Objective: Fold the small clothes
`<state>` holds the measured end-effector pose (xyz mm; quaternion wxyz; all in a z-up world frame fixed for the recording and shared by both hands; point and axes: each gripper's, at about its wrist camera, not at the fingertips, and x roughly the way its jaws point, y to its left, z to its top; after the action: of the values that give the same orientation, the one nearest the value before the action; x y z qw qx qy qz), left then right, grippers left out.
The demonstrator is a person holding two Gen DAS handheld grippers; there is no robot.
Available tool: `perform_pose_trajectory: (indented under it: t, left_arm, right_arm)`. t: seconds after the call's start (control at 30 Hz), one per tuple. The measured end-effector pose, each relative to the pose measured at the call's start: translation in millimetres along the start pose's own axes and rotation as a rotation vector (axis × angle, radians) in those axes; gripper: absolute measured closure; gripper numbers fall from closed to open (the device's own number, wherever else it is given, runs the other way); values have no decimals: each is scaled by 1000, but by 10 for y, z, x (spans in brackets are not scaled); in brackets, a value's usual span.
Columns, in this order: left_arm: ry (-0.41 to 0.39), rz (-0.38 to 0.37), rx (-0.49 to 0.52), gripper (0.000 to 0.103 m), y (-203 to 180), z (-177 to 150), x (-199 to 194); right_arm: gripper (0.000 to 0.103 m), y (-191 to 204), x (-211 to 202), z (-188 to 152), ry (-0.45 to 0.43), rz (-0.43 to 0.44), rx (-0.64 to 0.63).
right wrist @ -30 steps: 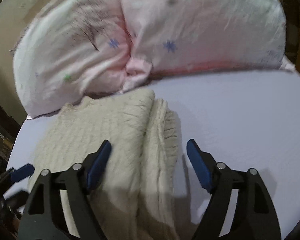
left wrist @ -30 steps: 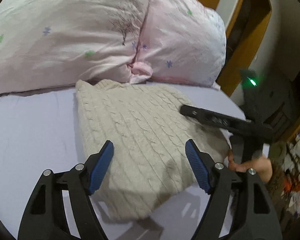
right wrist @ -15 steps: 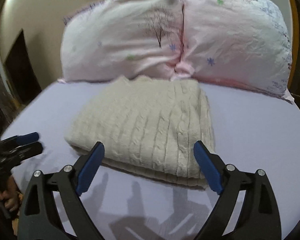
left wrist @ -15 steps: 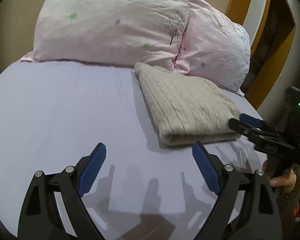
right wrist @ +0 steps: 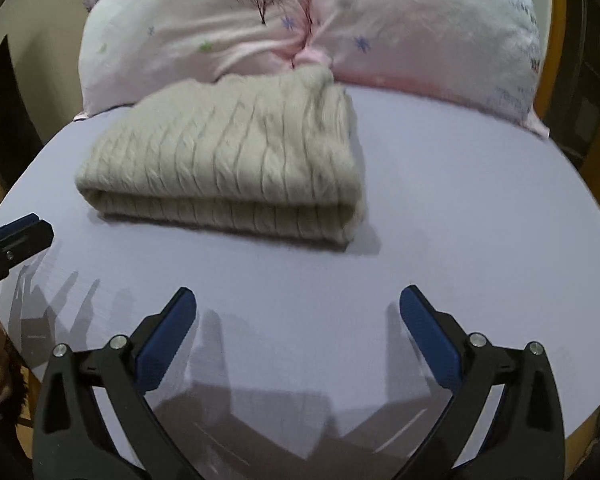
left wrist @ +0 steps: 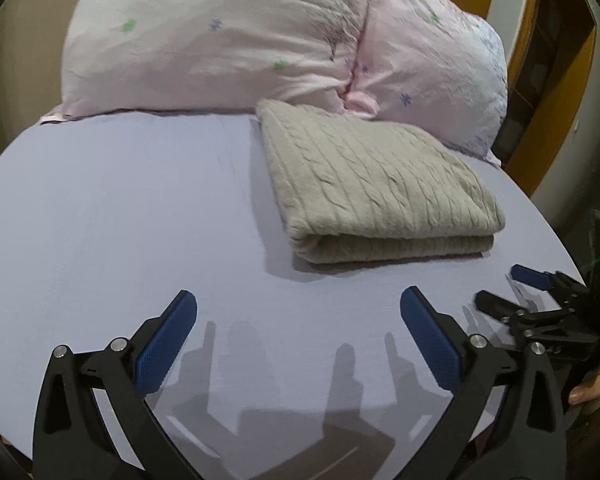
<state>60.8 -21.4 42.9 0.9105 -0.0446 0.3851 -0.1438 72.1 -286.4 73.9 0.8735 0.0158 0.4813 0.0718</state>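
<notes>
The sweater point(left wrist: 372, 184) lies folded into a thick rectangle on the bed point(left wrist: 120, 208), its far edge touching the pillows point(left wrist: 228, 40) and its rounded fold facing you. Your left hand-held gripper point(left wrist: 298, 340) hangs over bare sheet short of that fold, jaws spread wide, holding nothing; your right hand-held gripper point(right wrist: 298, 338) matches it — wide open, empty, well apart from the knit. In the left view the right tool shows at the right edge, its jaws also parted.

Handling, judged from the cable-knit texture: the sweater looks soft, bulky and fairly light, with no stiffness of its own. It should sag and unroll if you lift it by one layer only. The knit should grip the blue pads point(left wrist: 166, 344) well, so slipping is unlikely; snagging a loop or stretching an edge is the greater risk.

Where to take hold: if another fold or a shift is wanted, pinch through all layers at the two near corners, one tool per corner, so the stack stays together. The fold looks thick — open jaws may be needed at full spread to straddle it.

Surroundings: the pillows crowd the far side and leave no room to push the sweater away from you. The sheet in front and to the left is open. A wooden frame point(left wrist: 556, 92) stands off the right of the bed, clear of the work. The fold appears finished.
</notes>
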Motion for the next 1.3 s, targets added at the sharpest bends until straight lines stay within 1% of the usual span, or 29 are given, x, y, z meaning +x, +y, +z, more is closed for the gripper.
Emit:
perform_pose_trajectory:
  t: [0.03, 0.13, 0.27, 0.5, 0.63, 1.03, 1.3]
  left_arm:
    - [11, 5, 6, 1, -28, -1, 28]
    - [48, 28, 34, 1, -118, -18, 138]
    - [83, 52, 56, 1, -197, -51, 246]
    - [82, 109, 79, 1, -245, -70, 283]
    - [105, 173, 111, 1, -309, -96, 312]
    - [123, 191, 87, 1, -290, -90, 321]
    - [117, 198, 82, 1, -297, -97, 326]
  right_arm:
    - [2, 24, 6, 0, -9, -19, -2]
    - [2, 93, 33, -1, -8, -26, 0]
    - [2, 145, 38, 12, -3, -58, 5]
    - [2, 158, 24, -20, -18, -73, 24]
    - [2, 167, 20, -38, -28, -72, 17]
    - [2, 164, 17, -39, -32, -70, 14]
    - [2, 163, 15, -36, -33, -70, 14]
